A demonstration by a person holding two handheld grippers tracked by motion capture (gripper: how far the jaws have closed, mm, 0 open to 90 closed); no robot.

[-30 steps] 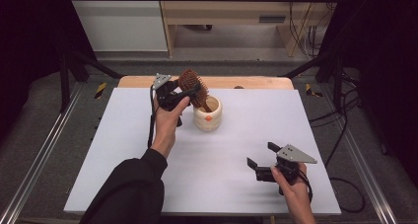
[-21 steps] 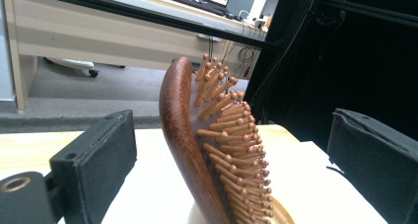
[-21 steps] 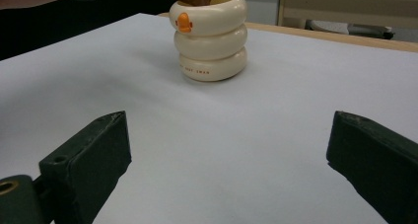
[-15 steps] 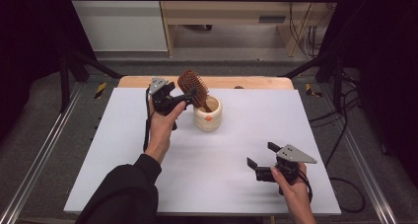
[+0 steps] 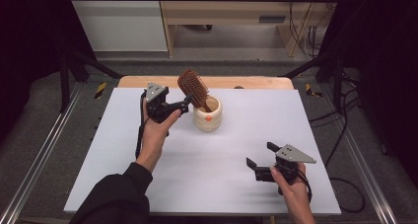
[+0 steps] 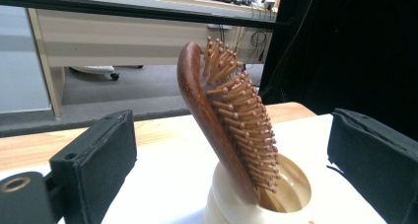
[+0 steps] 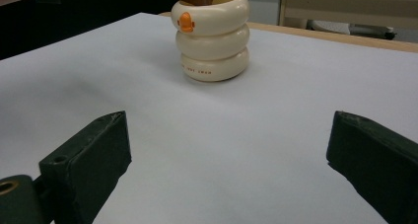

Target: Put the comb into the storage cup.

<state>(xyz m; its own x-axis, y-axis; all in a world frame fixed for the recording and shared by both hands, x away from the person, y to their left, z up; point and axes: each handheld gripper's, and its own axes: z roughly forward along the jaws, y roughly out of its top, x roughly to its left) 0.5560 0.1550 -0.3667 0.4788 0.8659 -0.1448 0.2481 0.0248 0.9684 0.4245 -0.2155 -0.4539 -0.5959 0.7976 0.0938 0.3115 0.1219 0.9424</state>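
Note:
A brown wooden hairbrush (image 5: 192, 88) stands handle-down in a cream ringed cup (image 5: 208, 115) at the table's back centre, leaning left with its head well above the rim. My left gripper (image 5: 181, 105) is held just left of the cup. In the left gripper view its jaws stand wide apart on either side of the hairbrush (image 6: 222, 120) and cup (image 6: 256, 204), touching neither. My right gripper (image 5: 260, 155) hovers open near the front right, its jaws pointing at the cup (image 7: 213, 36) from a distance. The cup carries a small orange mark.
A white sheet covers the table (image 5: 148, 184), with a bare wooden strip (image 5: 246, 82) along the back edge. Metal rails run down both sides. Cables (image 5: 340, 120) lie on the floor at the right, and a desk stands beyond the table.
My left gripper has drawn back a little to the left and down from the hairbrush, which stays leaning in the cup. The right gripper has not moved.

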